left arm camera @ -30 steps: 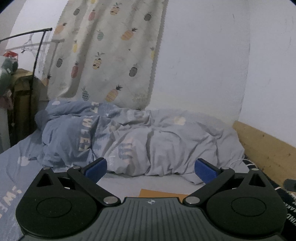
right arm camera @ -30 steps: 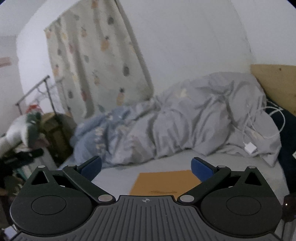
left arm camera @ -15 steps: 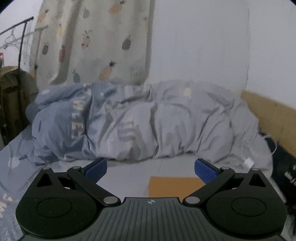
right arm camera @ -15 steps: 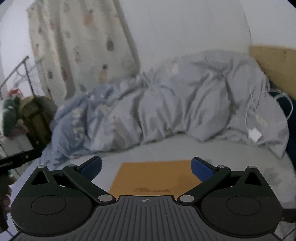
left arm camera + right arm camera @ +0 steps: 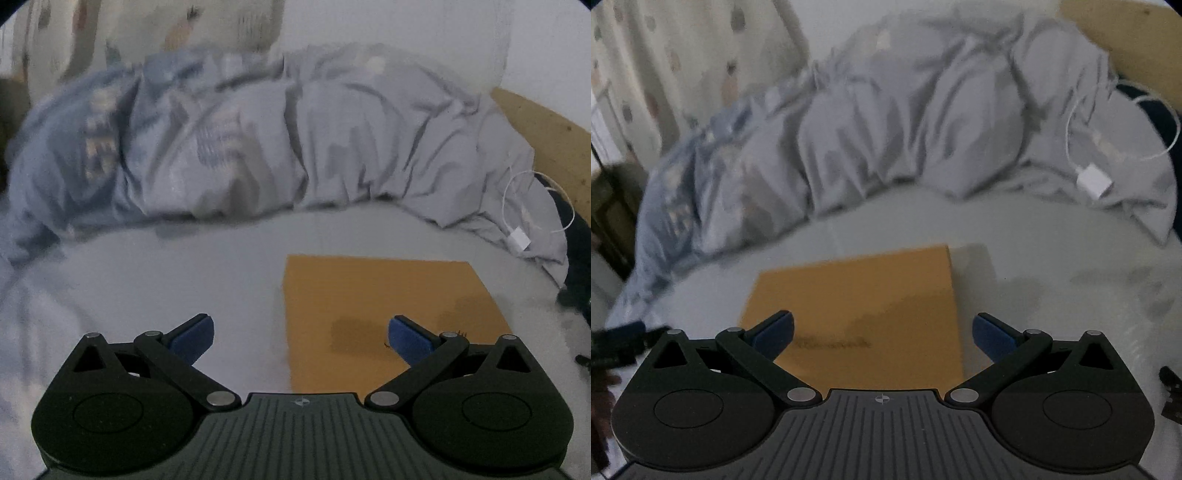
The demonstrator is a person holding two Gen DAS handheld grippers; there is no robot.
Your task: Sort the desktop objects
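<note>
Left wrist view shows the left gripper spread wide and holding nothing, above a pale bedsheet; an orange-brown envelope lies flat there, partly under its right blue pad. Behind it a rumpled grey-blue duvet carries a white charger and cable. The right gripper is likewise spread and empty, straddling the envelope's near end.

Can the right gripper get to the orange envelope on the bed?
Probably yes. The right gripper is open and empty, the orange envelope lies flat on the bed sheet just ahead of it, and nothing sits on top or in between.
</note>
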